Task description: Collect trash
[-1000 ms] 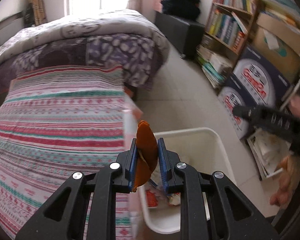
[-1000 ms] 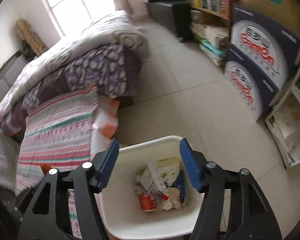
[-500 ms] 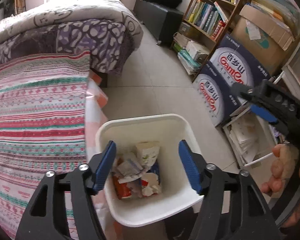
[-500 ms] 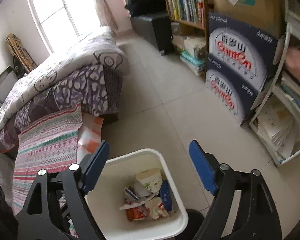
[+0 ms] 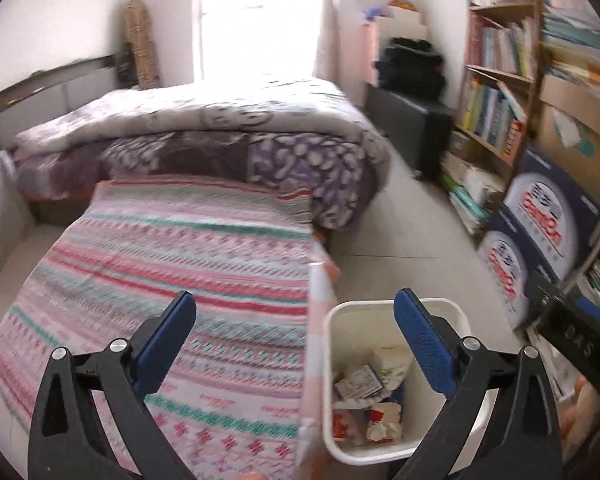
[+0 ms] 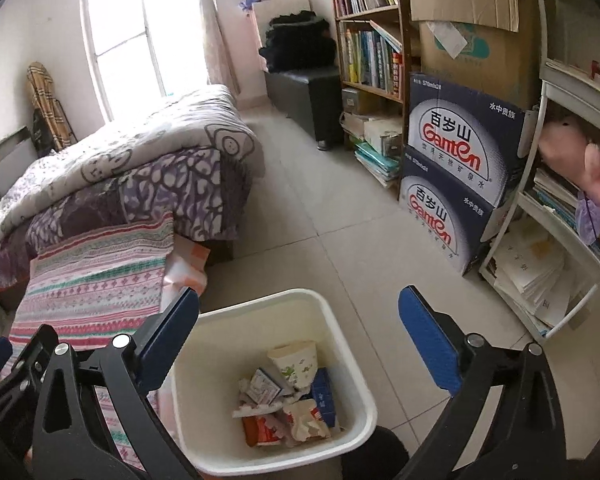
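Two views, itemised.

1. Left wrist view: left gripper, black frame with blue pads; jaws opening, spread wide, nothing between them.
2. Same view: white rectangular plastic waste bin on the pale tiled floor, just beside the bed's edge, under the gripper's right finger.
3. Same view: crumpled paper and wrapper trash lying inside the bin.
4. Same view: pink, red and teal striped patterned blanket across the bed; purple-and-white quilt heaped behind it.
5. Same view: wooden bookshelf and stacked dark blue cartons on the right; picture blurred.
6. Right wrist view: right gripper, same build; jaws opening, spread wide, empty.
7. Same view: bin directly below and between the fingers; its trash includes a white paper cup with green print, a small blue box and red-and-white wrappers.
8. Same view: part of the left gripper at lower left, over the blanket.
9. Same view: white wire rack of papers at right.
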Demonstrator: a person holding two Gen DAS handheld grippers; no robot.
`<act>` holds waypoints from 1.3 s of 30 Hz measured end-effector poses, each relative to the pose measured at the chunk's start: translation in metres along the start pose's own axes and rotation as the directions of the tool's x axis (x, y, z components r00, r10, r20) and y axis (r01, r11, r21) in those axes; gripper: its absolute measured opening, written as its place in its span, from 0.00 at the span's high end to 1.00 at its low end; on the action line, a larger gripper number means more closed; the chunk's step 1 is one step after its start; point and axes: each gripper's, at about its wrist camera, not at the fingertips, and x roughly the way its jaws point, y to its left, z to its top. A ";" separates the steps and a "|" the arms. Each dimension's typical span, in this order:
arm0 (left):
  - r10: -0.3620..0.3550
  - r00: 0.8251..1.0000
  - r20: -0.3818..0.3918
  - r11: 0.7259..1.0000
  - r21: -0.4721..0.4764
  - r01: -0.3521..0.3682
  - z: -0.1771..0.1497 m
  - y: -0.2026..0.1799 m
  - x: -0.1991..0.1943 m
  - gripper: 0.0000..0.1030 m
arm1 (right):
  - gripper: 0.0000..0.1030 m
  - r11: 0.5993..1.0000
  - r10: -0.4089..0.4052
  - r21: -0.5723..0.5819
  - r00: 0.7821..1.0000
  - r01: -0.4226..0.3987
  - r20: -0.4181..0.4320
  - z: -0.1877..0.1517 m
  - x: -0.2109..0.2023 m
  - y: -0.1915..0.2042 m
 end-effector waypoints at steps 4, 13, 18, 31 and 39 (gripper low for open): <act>0.068 0.997 -0.024 0.997 -0.023 -0.069 -0.008 0.018 -0.008 0.07 | 0.07 1.000 0.014 0.002 0.999 -0.014 0.030 -0.010 -0.013 0.006; 0.130 0.991 0.002 0.991 -0.038 -0.130 -0.024 0.042 -0.027 0.07 | 0.07 0.994 0.028 -0.108 0.996 -0.018 0.090 -0.030 -0.027 0.038; 0.188 0.981 0.043 0.982 -0.010 -0.188 -0.026 0.042 -0.031 0.07 | 0.07 0.984 0.046 -0.175 0.993 -0.026 0.110 -0.037 -0.029 0.057; 0.216 0.976 0.022 0.975 -0.065 -0.214 -0.024 0.063 -0.026 0.07 | 0.07 0.979 0.061 -0.202 0.992 -0.038 0.110 -0.041 -0.026 0.074; 0.213 0.977 0.012 0.974 -0.078 -0.211 -0.024 0.066 -0.024 0.07 | 0.07 0.976 0.063 -0.215 0.991 -0.036 0.119 -0.041 -0.028 0.077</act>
